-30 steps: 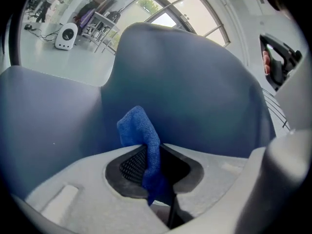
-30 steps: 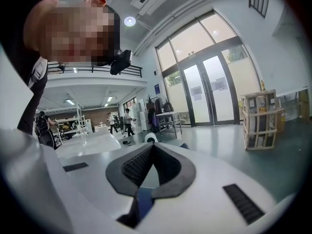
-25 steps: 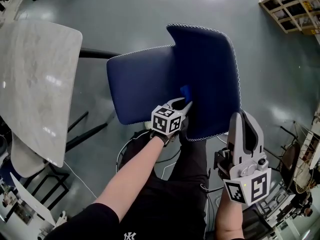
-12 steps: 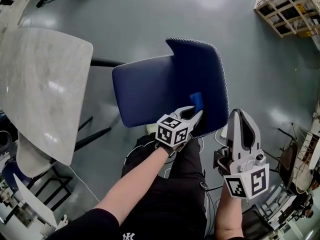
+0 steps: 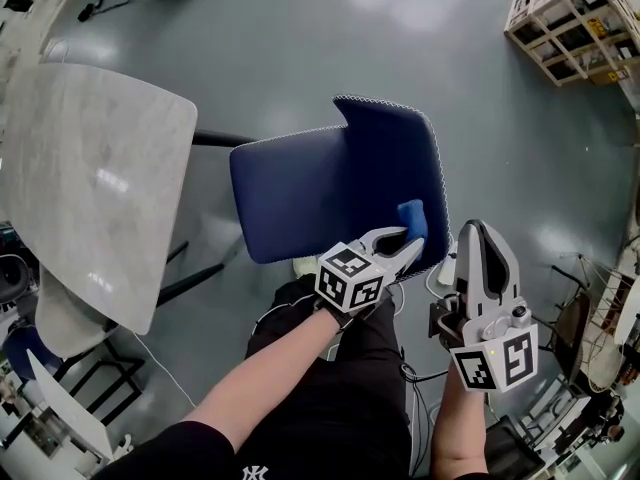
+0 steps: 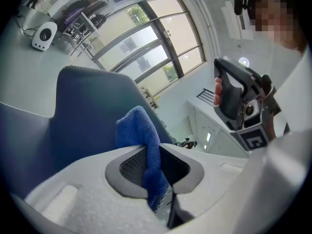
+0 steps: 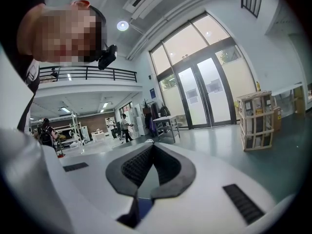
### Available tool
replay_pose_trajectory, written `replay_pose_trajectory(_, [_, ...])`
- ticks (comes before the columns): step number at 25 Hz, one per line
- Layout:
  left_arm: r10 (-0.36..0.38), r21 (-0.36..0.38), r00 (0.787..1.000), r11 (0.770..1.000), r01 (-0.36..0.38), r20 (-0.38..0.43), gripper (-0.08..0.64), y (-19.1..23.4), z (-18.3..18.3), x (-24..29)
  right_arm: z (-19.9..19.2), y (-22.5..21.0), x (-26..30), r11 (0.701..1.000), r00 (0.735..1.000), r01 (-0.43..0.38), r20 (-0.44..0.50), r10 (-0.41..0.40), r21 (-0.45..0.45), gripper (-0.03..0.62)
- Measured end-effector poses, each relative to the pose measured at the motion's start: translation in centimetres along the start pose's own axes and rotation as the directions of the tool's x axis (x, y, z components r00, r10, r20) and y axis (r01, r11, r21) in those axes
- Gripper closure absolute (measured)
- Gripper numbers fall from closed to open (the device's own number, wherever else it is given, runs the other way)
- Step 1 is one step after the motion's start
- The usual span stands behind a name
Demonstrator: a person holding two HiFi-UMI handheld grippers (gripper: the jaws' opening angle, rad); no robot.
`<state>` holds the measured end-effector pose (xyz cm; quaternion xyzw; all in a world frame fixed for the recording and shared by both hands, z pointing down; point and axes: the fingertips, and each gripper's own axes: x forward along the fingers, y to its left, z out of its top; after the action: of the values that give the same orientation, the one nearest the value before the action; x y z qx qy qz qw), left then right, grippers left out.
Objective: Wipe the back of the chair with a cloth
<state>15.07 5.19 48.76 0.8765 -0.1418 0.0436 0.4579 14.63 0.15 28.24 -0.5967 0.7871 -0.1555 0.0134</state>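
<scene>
**Head view:** taken from above, facing steeply down onto the chair (image 5: 340,183) and the grey floor (image 5: 300,38), with the left gripper (image 5: 405,248) and right gripper (image 5: 485,236) near the lower edge.

**Left gripper view:** set close behind the jaws, tilted upward past the clamped cloth (image 6: 141,130) and the chair back toward tall windows (image 6: 146,48).

**Right gripper view:** set equally close behind the jaws, facing out over the floor toward glazed doors (image 7: 204,91).

**Shared by the head view and the left gripper view:** chair, cloth, right gripper.
</scene>
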Motion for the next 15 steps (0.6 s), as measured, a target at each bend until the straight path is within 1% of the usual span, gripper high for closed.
replay_pose_trajectory(2, [-0.027,0.023,0.999,0.999,0.027,0.033,0.491,-0.9,1.5,-0.6,0.4,0.1,0.3,1.000,1.000,-0.008,0.005,0.008,0.002,0.578])
replay_pose_trajectory(3, [-0.027,0.042,0.998,0.999,0.025,0.052,0.491,-0.9,2.2,-1.1,0.5,0.2,0.6,1.000,1.000,-0.017,0.008,0.017,0.003,0.578])
replay_pose_trajectory(5, [0.007,0.084,0.997,0.996,-0.013,0.077,0.491,0.0,3.2,-2.2,0.5,0.4,1.1,0.999,0.999,-0.036,0.008,0.036,-0.002,0.578])
replay_pose_trajectory(7, [0.072,0.102,0.994,0.992,-0.080,0.086,0.491,2.6,3.5,-3.2,0.3,0.3,1.7,0.999,0.999,-0.044,0.003,0.044,-0.014,0.578])
replay_pose_trajectory(9, [0.149,0.096,0.984,0.983,-0.158,0.096,0.491,6.1,3.5,-4.0,-0.1,-0.1,2.2,0.999,0.999,-0.049,0.003,0.049,-0.015,0.578])
replay_pose_trajectory(11, [0.229,0.094,0.969,0.967,-0.238,0.097,0.491,10.1,3.0,-4.7,-0.8,-0.3,2.5,0.998,0.998,-0.057,0.001,0.057,-0.010,0.578])
replay_pose_trajectory(15, [0.364,0.087,0.930,0.926,-0.368,0.058,0.491,17.8,0.8,-5.6,-3.1,-0.7,3.1,0.997,0.997,-0.071,-0.024,0.070,-0.017,0.578])
